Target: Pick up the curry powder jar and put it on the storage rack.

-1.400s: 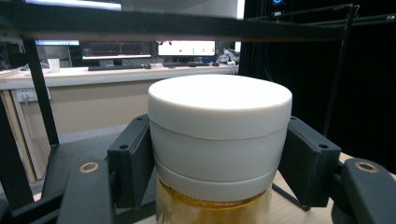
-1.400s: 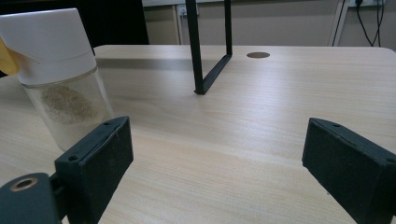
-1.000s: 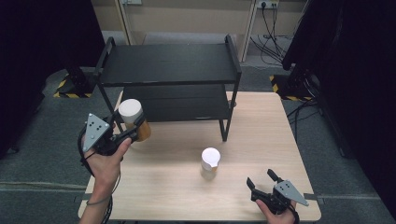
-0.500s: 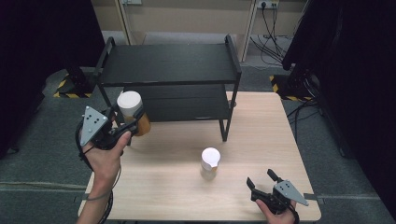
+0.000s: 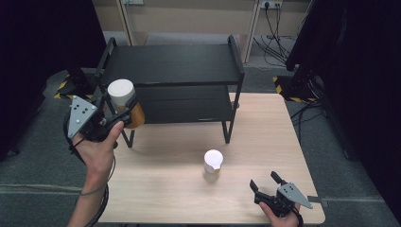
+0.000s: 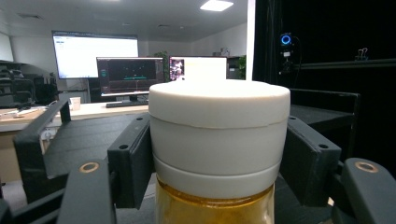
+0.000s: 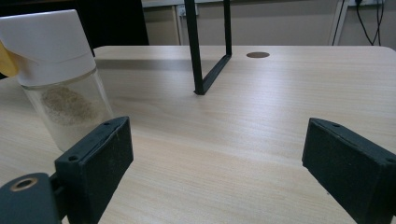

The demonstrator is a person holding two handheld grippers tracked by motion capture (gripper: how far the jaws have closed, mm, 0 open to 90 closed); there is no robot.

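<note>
The amber jar point(image 5: 125, 101) with a white lid is in the air at the left front corner of the black rack point(image 5: 172, 71), pinched at its lid by the fingers of the left gripper point(image 5: 118, 106). The right gripper point(image 5: 267, 187) rests on the table point(image 5: 165, 189) with fingers spread, near a second jar point(image 5: 213, 163)

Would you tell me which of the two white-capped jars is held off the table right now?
The white-capped glass jar with amber contents, clamped in the left claw beside the black rack; the pale-filled jar stands on the table.
</note>
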